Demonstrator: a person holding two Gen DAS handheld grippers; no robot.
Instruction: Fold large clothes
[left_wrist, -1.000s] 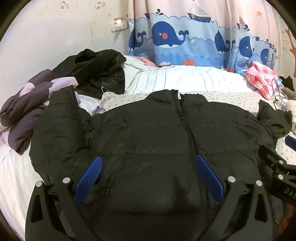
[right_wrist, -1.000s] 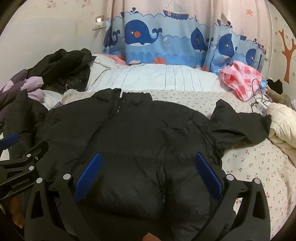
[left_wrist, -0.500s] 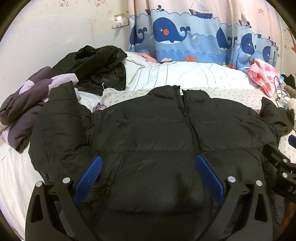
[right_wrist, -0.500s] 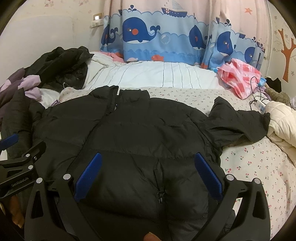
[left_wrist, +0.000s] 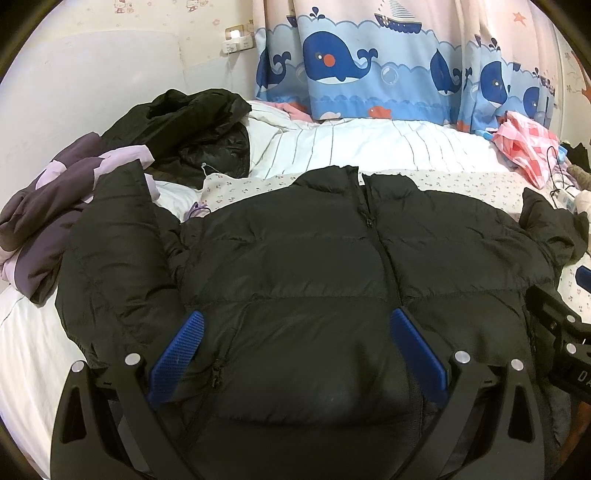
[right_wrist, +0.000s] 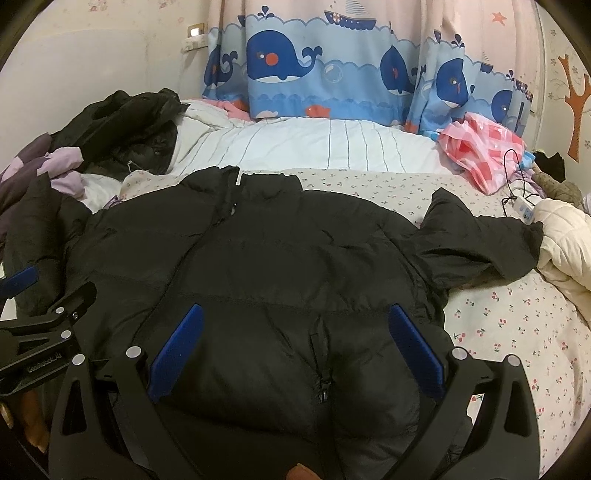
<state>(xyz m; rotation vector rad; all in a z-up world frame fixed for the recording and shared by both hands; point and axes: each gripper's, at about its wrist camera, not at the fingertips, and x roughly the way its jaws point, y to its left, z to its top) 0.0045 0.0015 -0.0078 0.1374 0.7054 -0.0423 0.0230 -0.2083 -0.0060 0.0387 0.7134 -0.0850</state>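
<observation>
Holding both tools over the hem, we see the black quilted puffer jacket (right_wrist: 280, 258) spread front-up on the floral-print bed sheet (right_wrist: 517, 317), sleeves out, probably flattened for folding. Our left gripper (left_wrist: 295, 350) and right gripper (right_wrist: 295, 347) are spread wide, pinching nothing. Lettering on the tool bodies is too blurred to read

Both tongs, left (left_wrist: 295, 334) and right (right_wrist: 295, 328), have black frames, ribbed blue pads, silver screws.
</observation>
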